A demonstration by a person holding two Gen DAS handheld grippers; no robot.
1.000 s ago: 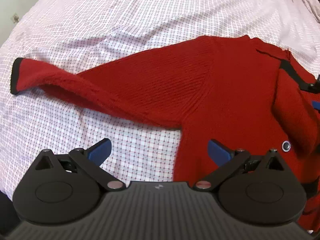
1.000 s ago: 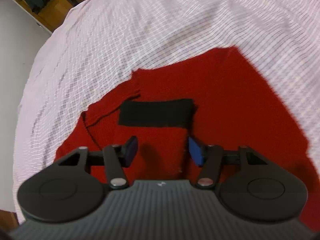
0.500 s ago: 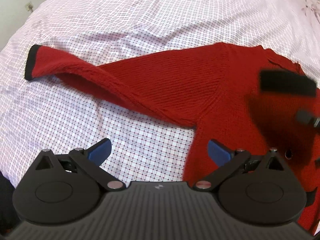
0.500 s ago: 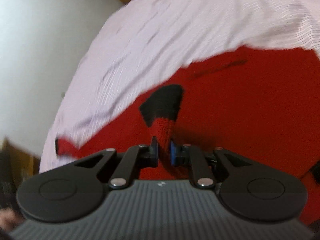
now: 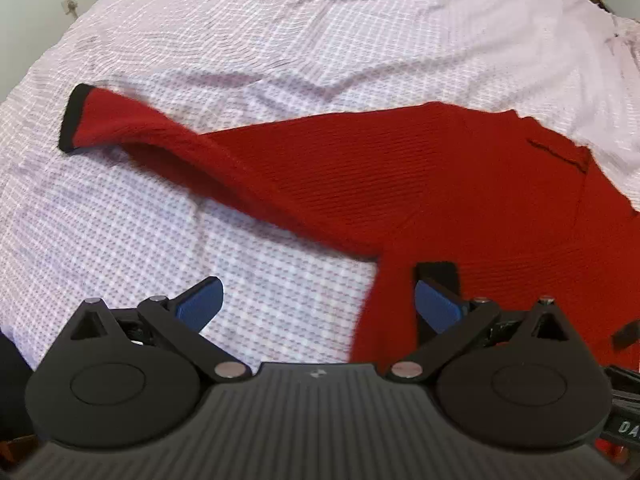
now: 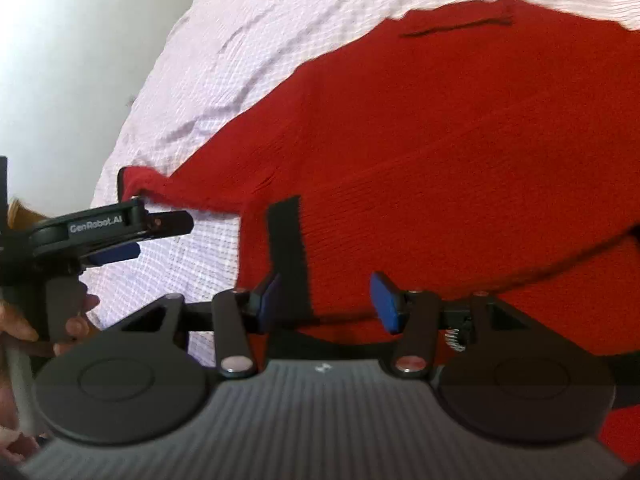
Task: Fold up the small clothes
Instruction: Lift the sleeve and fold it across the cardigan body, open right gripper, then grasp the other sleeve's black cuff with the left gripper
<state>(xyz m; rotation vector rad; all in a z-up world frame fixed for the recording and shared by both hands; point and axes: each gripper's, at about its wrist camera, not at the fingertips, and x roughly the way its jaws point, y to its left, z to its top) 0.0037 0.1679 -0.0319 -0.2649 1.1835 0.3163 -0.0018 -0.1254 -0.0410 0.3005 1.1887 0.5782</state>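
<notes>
A red knit sweater lies on the checked sheet; it also fills the right wrist view. Its left sleeve stretches out to a black cuff. The other sleeve is folded across the body, and its black cuff lies near the left side seam, also in the left wrist view. My left gripper is open and empty, low over the sheet beside the sweater's edge; it also shows in the right wrist view. My right gripper is open just above the folded cuff.
The pink-white checked bedsheet covers the bed all around the sweater. A pale wall stands beyond the bed's far edge. A hand holds the left gripper's handle.
My right gripper carried the sleeve cuff across the sweater's body, laid it near the left side seam and opened. My left gripper stayed open, shifting slightly.
</notes>
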